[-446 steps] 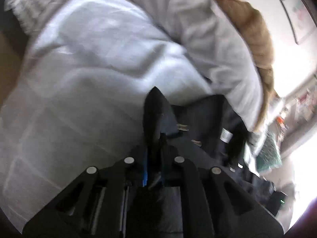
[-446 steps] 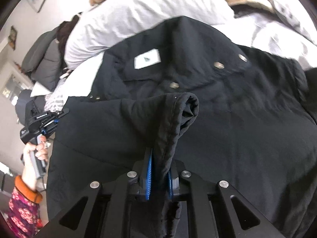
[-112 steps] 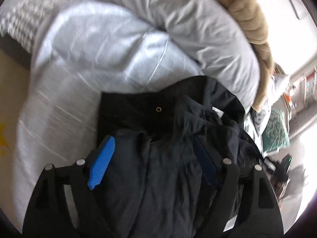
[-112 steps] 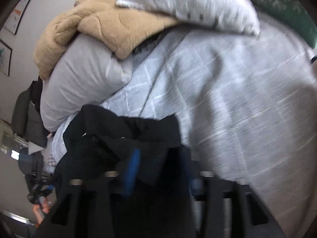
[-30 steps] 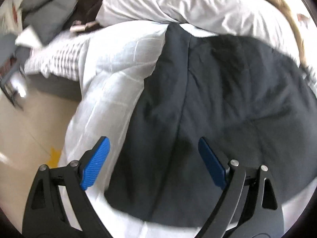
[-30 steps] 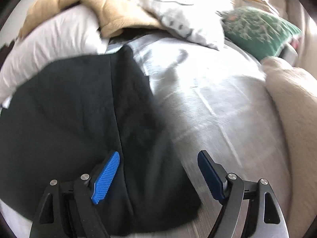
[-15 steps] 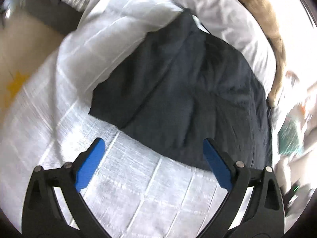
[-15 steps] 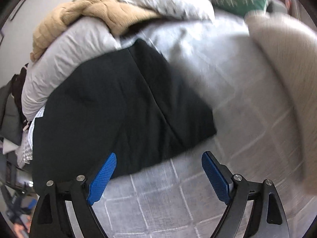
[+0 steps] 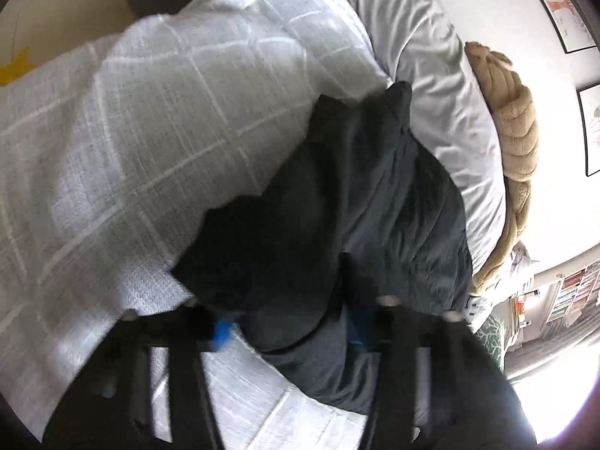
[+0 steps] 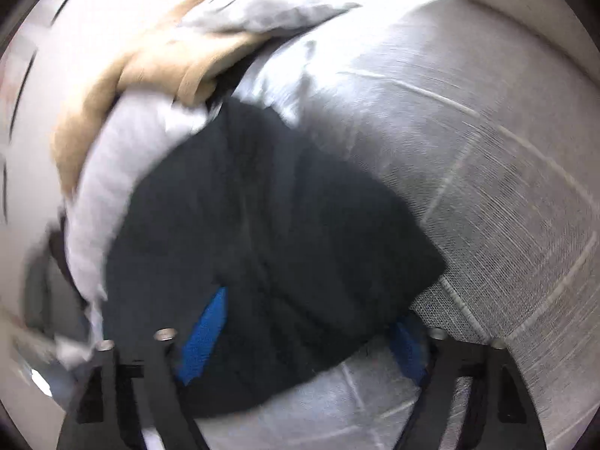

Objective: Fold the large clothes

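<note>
Both hand-held grippers are mine: the left hand-held gripper (image 9: 288, 332) and the right hand-held gripper (image 10: 303, 333) each straddle the near edge of the black jacket (image 9: 337, 206) with jaws apart. It lies folded on the white bed (image 9: 150, 120), against the pillow (image 9: 431, 75).

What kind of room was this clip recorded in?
Most likely a bedroom. A dark jacket lies on a bed with a grey checked cover, a white pillow and tan blanket sit behind it, and framed pictures hang on the wall.
</note>
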Motion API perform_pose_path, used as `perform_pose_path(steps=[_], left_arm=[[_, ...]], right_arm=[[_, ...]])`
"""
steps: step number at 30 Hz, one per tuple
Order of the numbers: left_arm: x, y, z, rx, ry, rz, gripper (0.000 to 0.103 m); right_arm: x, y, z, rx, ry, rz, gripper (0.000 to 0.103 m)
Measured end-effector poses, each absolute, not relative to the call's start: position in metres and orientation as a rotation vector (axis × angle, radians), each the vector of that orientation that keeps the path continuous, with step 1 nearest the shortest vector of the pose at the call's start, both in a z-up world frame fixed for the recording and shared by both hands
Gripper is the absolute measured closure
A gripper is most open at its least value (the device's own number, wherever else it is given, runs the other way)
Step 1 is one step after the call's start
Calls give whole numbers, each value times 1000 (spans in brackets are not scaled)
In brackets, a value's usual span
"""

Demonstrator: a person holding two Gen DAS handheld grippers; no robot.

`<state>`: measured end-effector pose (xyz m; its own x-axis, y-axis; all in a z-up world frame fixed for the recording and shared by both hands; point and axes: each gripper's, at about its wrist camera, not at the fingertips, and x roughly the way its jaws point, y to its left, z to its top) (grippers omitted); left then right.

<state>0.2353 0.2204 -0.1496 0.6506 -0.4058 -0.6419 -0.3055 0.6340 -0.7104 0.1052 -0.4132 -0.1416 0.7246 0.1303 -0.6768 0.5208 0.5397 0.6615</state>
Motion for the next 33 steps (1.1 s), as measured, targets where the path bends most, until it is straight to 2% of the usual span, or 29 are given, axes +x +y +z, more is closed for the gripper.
perform_pose_path(steps=[2,3,10,15,18,20,24,25,28,33], left_arm=[[231,216,-131,-870,869,-67,72],[227,213,-118,-841,855,-70,74],[176,224,-53,-720,855,-154,76],[116,243,-47,-696,918,-191,76],[77,251,-57,-653,947,-202,75],[64,251,-71,-581,1002,-197,70],[59,259,-115,-502,1197,-158,53],[53,263,-113,-496,1187,-151,49],[38,264,-91,-414,1126,-120,44],[32,229,-39,-170,862,-56,40]], right_arm=[[101,-420,-142,1082,725,-252,71],[101,-420,-135,1076,722,-248,75],[58,-406,-54,891,696,-189,79],[-2,-396,-38,860,781,-150,79],[-54,-390,-49,828,817,-126,77],[-73,-387,-61,803,856,-106,74],[-92,-387,-99,742,989,-121,62],[-98,-386,-101,700,1007,-140,61],[-123,-380,-77,544,945,-208,49],[-137,-372,-27,347,784,-289,49]])
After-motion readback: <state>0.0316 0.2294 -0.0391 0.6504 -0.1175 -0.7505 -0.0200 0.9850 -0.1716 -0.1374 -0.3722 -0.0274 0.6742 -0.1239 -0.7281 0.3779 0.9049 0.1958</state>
